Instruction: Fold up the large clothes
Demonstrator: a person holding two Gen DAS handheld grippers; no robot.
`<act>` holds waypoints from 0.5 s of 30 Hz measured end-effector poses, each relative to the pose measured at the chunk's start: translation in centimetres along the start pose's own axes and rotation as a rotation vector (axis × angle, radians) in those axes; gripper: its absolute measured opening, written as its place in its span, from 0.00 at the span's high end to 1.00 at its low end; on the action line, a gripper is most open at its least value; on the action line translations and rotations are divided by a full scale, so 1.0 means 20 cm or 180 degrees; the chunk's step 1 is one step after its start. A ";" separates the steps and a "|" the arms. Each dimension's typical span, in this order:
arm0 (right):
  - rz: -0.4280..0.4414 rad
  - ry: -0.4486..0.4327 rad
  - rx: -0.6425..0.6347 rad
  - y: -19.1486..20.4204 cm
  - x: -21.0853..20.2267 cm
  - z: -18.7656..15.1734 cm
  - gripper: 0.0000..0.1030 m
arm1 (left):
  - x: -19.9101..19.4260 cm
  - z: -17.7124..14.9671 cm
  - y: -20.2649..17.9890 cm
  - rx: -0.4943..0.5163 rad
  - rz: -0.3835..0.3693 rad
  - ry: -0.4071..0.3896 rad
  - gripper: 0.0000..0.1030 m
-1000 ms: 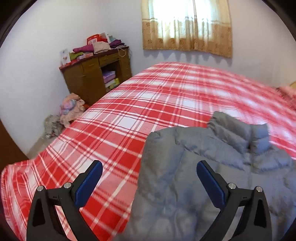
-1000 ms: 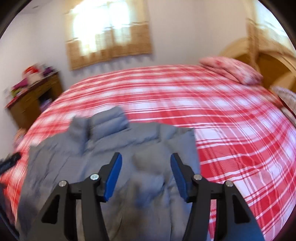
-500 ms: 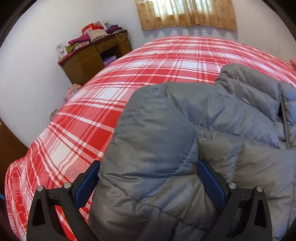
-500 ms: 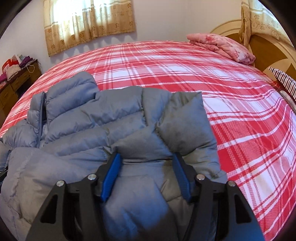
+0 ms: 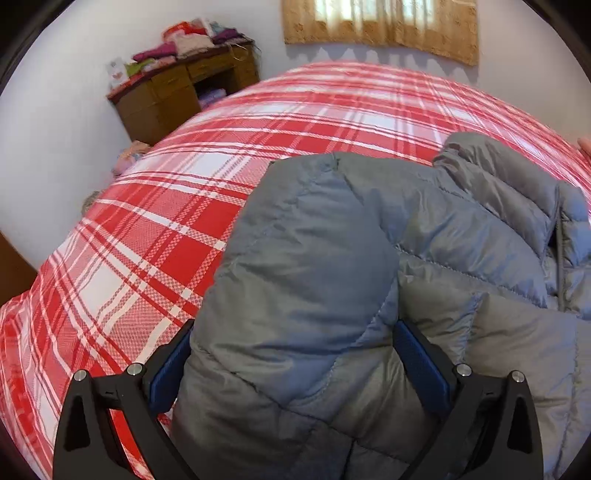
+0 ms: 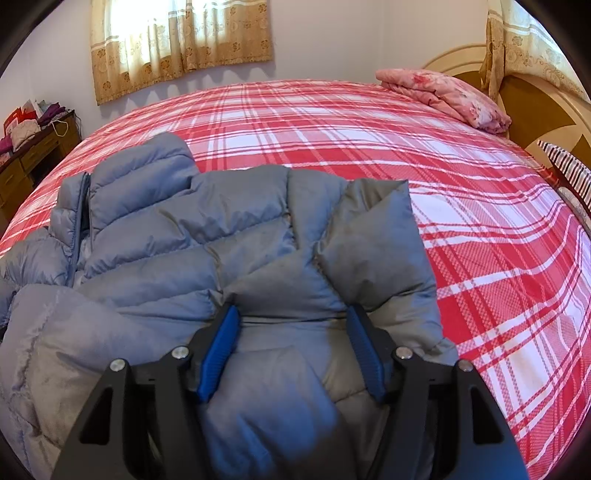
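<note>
The puffy grey quilted jacket (image 6: 207,236) lies spread on the red-and-white checked bed cover (image 6: 369,133), ready for folding. Both the left gripper (image 5: 291,365) and right gripper (image 6: 291,350) straddle its shoulders, jaws wide; the right's have just been opening, jacket between them.

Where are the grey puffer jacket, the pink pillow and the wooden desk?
grey puffer jacket (image 6: 229,236): right wrist view, quilted chest panel.
pink pillow (image 6: 450,96): right wrist view, its top.
wooden desk (image 5: 162,99): left wrist view, drawer front.

Both wrist views sit close over the grey jacket (image 5: 332,258), tilted down across the plaid bed (image 6: 369,129); they share jacket, curtain (image 5: 380,33) and the desk (image 6: 22,166) at left.
</note>
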State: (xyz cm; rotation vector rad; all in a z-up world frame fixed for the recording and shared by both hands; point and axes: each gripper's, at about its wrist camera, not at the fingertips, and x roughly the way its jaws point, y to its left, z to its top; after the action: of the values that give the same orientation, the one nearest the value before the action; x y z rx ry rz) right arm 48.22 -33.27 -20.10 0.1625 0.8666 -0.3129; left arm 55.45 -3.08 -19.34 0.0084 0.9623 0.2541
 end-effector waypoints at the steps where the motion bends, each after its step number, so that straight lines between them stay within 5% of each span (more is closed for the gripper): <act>1: 0.0047 0.0051 -0.0061 0.00 0.00 0.01 0.30 | -0.03 0.03 0.00 0.0121 0.0005 0.0000 0.01; 6: 0.0332 -0.0014 -0.0100 -0.05 -0.12 0.19 0.12 | -0.31 0.27 0.03 0.0145 -0.0270 -0.0599 0.01; 8: 0.0390 -0.0093 -0.0033 -0.04 -0.15 0.30 0.01 | -0.32 0.40 -0.01 0.0128 -0.0375 -0.0604 0.01; 15: 0.0613 0.0078 0.0076 0.10 0.05 0.65 0.00 | -0.09 0.75 -0.25 0.0020 -0.0486 -0.0405 0.01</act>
State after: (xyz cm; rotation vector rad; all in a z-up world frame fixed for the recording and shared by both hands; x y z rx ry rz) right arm 58.85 -35.10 -12.43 0.2705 0.8647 -0.1414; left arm 67.68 -6.78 -9.90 -0.0424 0.8326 0.1083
